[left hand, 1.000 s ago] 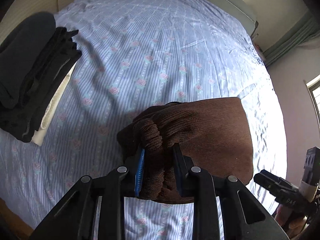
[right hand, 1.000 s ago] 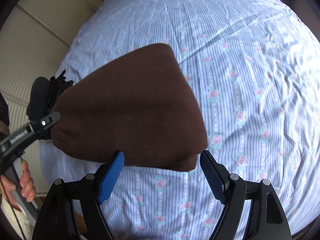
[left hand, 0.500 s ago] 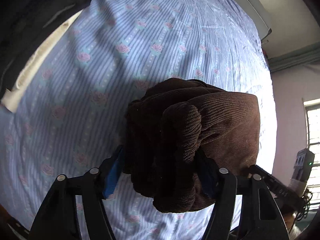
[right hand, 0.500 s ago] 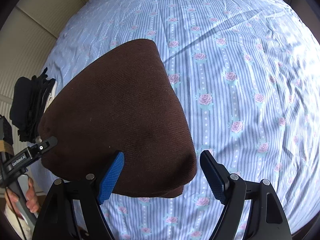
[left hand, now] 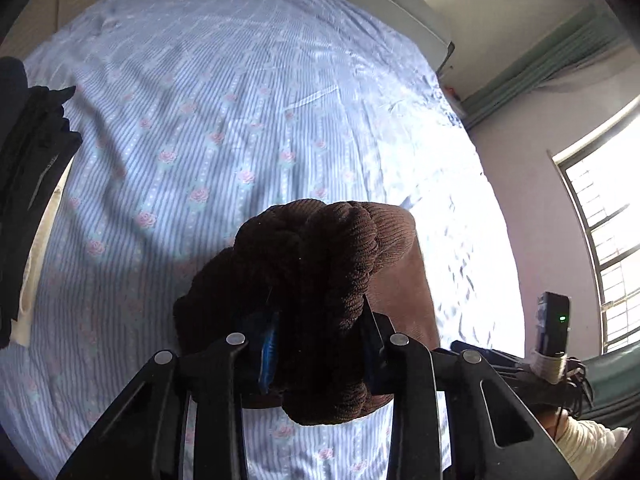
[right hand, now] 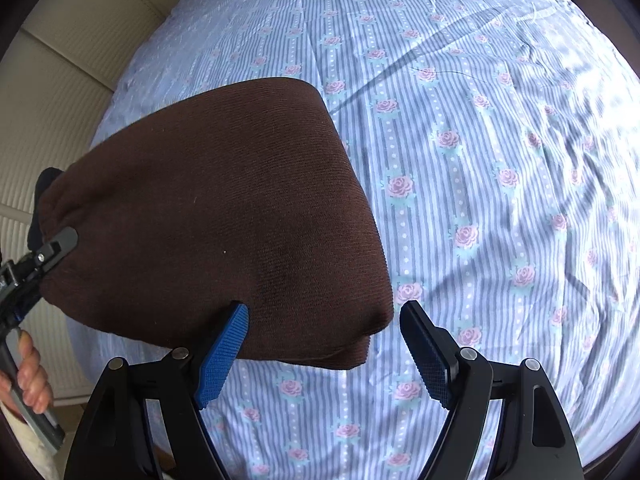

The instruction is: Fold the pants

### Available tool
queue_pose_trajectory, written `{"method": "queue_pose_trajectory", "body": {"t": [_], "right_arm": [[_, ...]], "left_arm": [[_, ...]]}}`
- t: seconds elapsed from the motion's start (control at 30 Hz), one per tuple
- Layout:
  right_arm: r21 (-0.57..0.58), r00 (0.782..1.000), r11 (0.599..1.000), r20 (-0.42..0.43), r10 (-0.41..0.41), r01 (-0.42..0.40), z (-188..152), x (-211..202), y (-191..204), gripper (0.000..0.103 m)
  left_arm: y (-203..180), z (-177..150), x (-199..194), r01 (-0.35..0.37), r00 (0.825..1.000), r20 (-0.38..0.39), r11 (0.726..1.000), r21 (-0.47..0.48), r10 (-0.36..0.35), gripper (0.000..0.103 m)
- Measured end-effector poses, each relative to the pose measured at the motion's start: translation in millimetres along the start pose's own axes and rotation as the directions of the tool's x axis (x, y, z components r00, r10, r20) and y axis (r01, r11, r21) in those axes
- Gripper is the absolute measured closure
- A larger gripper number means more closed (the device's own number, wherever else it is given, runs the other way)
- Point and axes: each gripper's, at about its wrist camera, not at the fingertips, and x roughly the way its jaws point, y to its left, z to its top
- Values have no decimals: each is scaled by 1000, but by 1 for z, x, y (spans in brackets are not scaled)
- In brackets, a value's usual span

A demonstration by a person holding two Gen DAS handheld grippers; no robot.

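The brown corduroy pants (right hand: 224,208) are folded into a thick bundle, lifted over the bed. My left gripper (left hand: 320,344) is shut on one bunched end of the brown corduroy pants (left hand: 316,280), which hides most of both pads. In the right wrist view the left gripper (right hand: 52,248) clamps the bundle's left edge. My right gripper (right hand: 324,344) is open and empty, its blue pads (right hand: 222,354) just below the bundle's near corner, not touching it.
The bed has a blue striped sheet with pink roses (right hand: 480,160). A stack of dark folded clothes on a pale garment (left hand: 28,184) lies at the bed's left edge. A window (left hand: 604,232) and wall stand at the right, a cream headboard (right hand: 60,80) at the left.
The left gripper has closed tighter on the bunched end and lifted back, so more bed shows. The bundle has shifted a little in the right view. The right gripper has stayed open.
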Motion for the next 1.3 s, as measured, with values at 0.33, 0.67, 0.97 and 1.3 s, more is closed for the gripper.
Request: {"method": "queue_pose_trajectory", "body": {"t": [0.33, 0.67, 0.97, 1.3], "right_arm": [[-19, 997, 1000, 76, -19, 21, 17, -19, 1, 24], [-91, 999, 995, -9, -34, 33, 47, 32, 8, 24], [-95, 996, 995, -87, -21, 13, 54, 85, -8, 12], [-5, 993, 996, -79, 89, -89, 56, 104, -26, 28]], "left_arm": [[51, -13, 35, -121, 984, -140, 992, -41, 114, 39], [90, -27, 58, -61, 983, -180, 986, -154, 33, 18], [109, -51, 84, 23, 985, -155, 960, -280, -69, 15], [108, -69, 90, 98, 987, -73, 906, -411, -140, 33]]}}
